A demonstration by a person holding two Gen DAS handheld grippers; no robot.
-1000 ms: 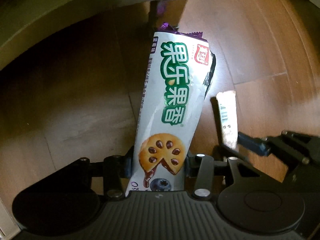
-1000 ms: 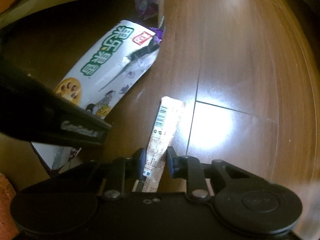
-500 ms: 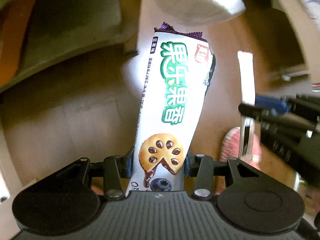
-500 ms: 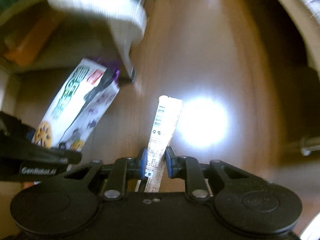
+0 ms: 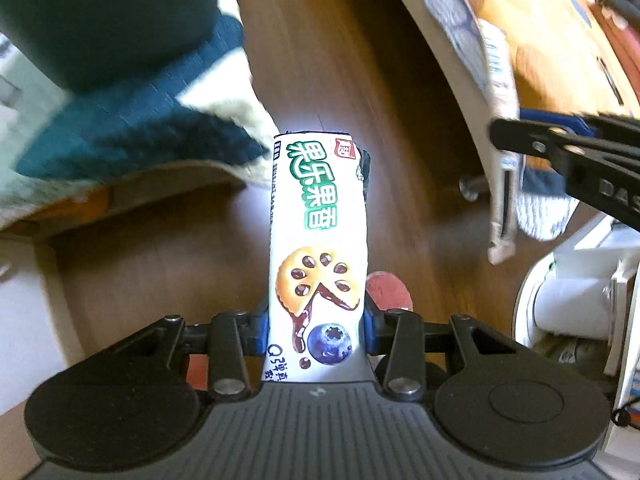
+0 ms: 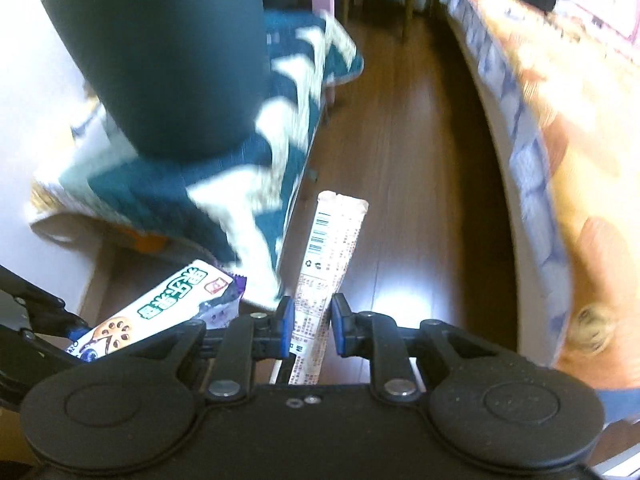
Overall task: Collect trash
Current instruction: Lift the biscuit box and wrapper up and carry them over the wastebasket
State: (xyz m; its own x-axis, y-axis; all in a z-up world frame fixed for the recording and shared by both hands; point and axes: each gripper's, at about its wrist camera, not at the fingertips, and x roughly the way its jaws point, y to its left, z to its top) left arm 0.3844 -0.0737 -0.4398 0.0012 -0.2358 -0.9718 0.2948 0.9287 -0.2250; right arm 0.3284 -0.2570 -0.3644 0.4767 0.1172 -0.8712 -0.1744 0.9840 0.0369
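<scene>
Left wrist footage is dominated by a white biscuit wrapper (image 5: 318, 240) printed with green characters, a round biscuit and a blueberry, which is clamped at its lower end between the blue-padded fingers of the left gripper (image 5: 318, 326) and is held upright, above the wooden floor (image 5: 360, 60). To the upper left, a dark cylindrical bin (image 5: 108, 16) is seen resting on a teal and cream patterned cloth (image 5: 132, 128), whose edge is draped over a low piece of furniture. A red rounded object (image 5: 390, 290) is partly hidden behind the wrapper; what it is cannot be told. At the right edge the black frame of the right gripper (image 5: 568, 152) is visible, with a thin strip of packaging (image 5: 502, 200) hanging below it, and beyond it lies an orange and blue bedspread (image 5: 532, 32). From the right wrist view, a narrow stick sachet (image 6: 328, 268) bearing a barcode and fine print is pinched between the closed-in blue fingers of the right gripper (image 6: 311, 328) and is pointed forward over the floor (image 6: 404, 140). The biscuit wrapper (image 6: 160, 316) is seen at the lower left, tilted, just beside the hanging edge of the cloth (image 6: 288, 92). The bin (image 6: 164, 52) is seen at the upper left, its opening out of sight. The picture is blurred, so finer detail cannot be made out.
</scene>
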